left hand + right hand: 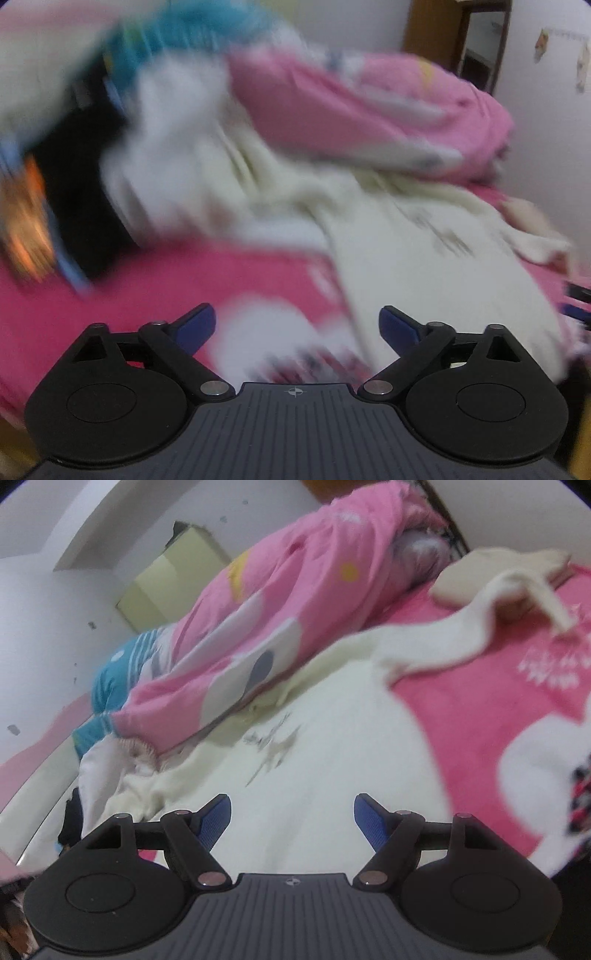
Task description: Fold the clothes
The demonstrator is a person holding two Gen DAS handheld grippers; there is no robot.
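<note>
Both claws, left and right, wide open, empty, above cream garment.

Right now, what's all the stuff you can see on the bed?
cream garment: one, cream-white with a grey print, spread across the bed, a sleeve trailing away.
pink quilt: one, pink with white patches, bunched behind the garment.
blue striped cloth: one, blue and white, at the quilt's end.
bed sheet: one, bright pink, underneath everything.
left gripper: one, black with blue pads, open, empty.
right gripper: one, the same, open above the garment.
</note>
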